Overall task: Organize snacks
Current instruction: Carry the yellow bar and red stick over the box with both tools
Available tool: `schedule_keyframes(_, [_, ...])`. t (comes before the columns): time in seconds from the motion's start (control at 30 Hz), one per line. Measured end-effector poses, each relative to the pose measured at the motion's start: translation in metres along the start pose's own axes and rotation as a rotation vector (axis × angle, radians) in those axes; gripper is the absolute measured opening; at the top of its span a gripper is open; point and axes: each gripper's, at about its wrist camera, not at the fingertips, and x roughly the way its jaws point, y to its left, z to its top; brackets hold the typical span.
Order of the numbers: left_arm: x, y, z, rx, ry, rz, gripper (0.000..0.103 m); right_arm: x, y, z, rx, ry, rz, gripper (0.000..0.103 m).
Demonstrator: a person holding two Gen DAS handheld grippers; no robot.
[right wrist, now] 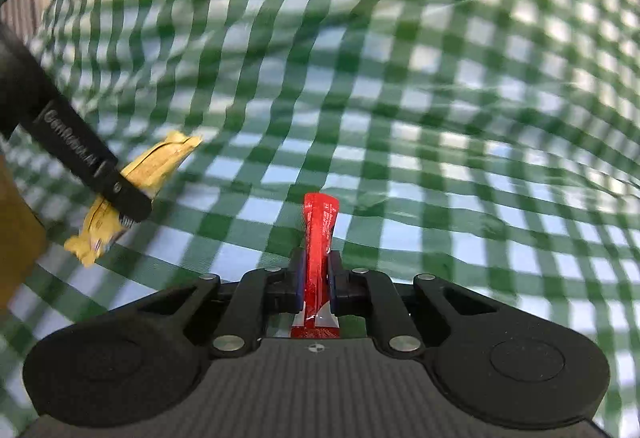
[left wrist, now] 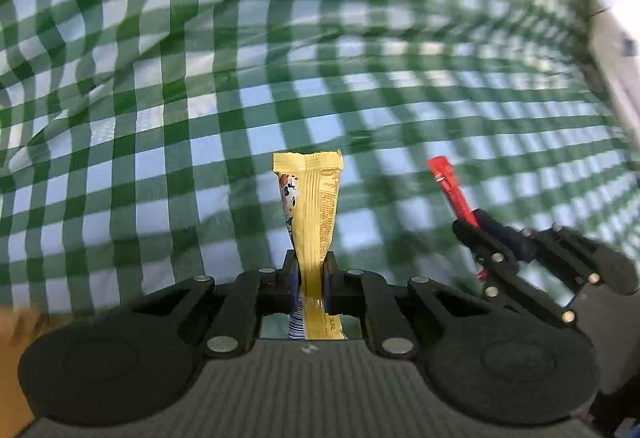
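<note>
Left tool [left wrist: 311,270] clamping yellow packet [left wrist: 314,206], right tool [right wrist: 318,270] clamping red packet [right wrist: 318,234]; both lengthwise forward

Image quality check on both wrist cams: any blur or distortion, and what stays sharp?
Left wrist: checked cloth smeared toward the right edge, lines bowed by the fisheye; yellow packet in the left gripper crisp. Right wrist: cloth blurrier throughout; red packet in the right gripper sharp; the other gripper's yellow packet soft.
</note>
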Motion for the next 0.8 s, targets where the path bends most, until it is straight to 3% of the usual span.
schedule_keyframes(0.1, [-0.048,-0.008,-0.024,-0.004,-0.039,-0.048,0.012,-0.052,0.015,-0.001,0.029,-0.051,-0.013,0.011])
schedule_keyframes(0.37, [-0.165,-0.015,-0.121,0.005,-0.060,-0.037,0.012,-0.185,0.075,-0.017,0.197,-0.096,0.035,0.011])
schedule_keyframes(0.57, [-0.239,0.015,-0.199,-0.027,-0.091,0.019,0.012,-0.254,0.143,-0.030,0.181,-0.078,0.115,0.011])
schedule_keyframes(0.8, [-0.295,0.065,-0.274,-0.069,-0.120,0.121,0.012,-0.306,0.221,-0.039,0.125,-0.045,0.211,0.011])
